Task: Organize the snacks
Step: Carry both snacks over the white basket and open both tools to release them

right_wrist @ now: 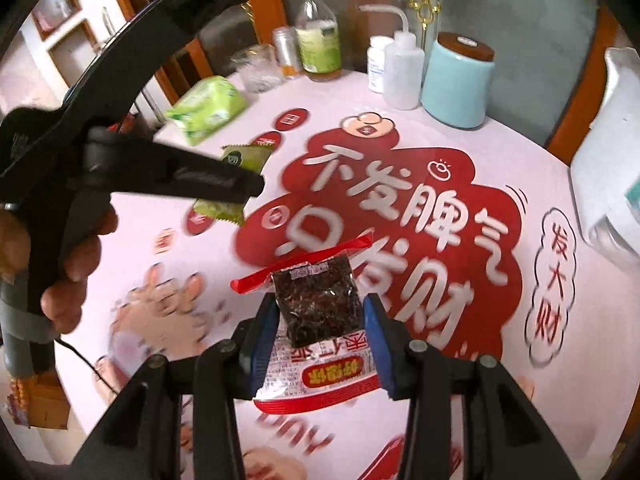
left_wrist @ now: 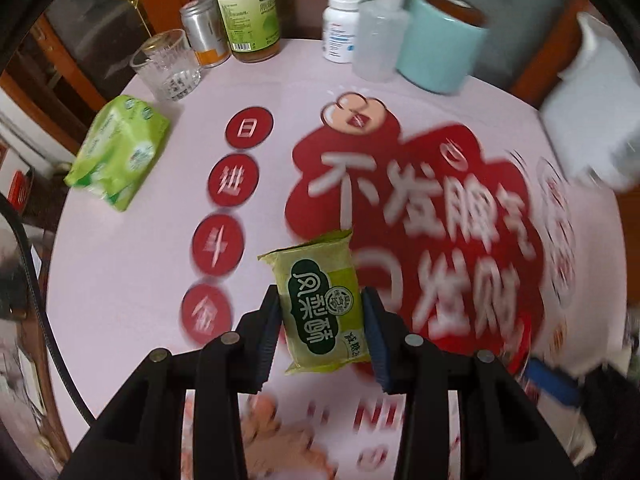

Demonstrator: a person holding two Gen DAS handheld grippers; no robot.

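— What have you got, biggest first?

— My right gripper [right_wrist: 320, 320] has the red packet [right_wrist: 316, 320]. It sits between my jaws, which are part open and closed onto its two side edges. Its clear window shows dark shreds, and the printed end hangs back toward me. It seems to be lifted above the table [right_wrist: 400, 120], though I can't be sure.

— How will it handle?

— Light, I judge, and soft. The film is slick and crinkly and the filling shifts, so it may sag or slide. The middle, where the fill is thickest, is the best hold; the flat seals would slip.

— And the smaller one?

— My left gripper [left_wrist: 320, 320] has the green pastry [left_wrist: 320, 300]. My jaws are part open and pressed on its long sides, and its far end sticks out ahead of my fingertips. From the right camera it looks clear of the table.

— Fragile?

— Probably crumbly inside a smooth wrapper. I'd squeeze gently across the body, not the crimped ends.
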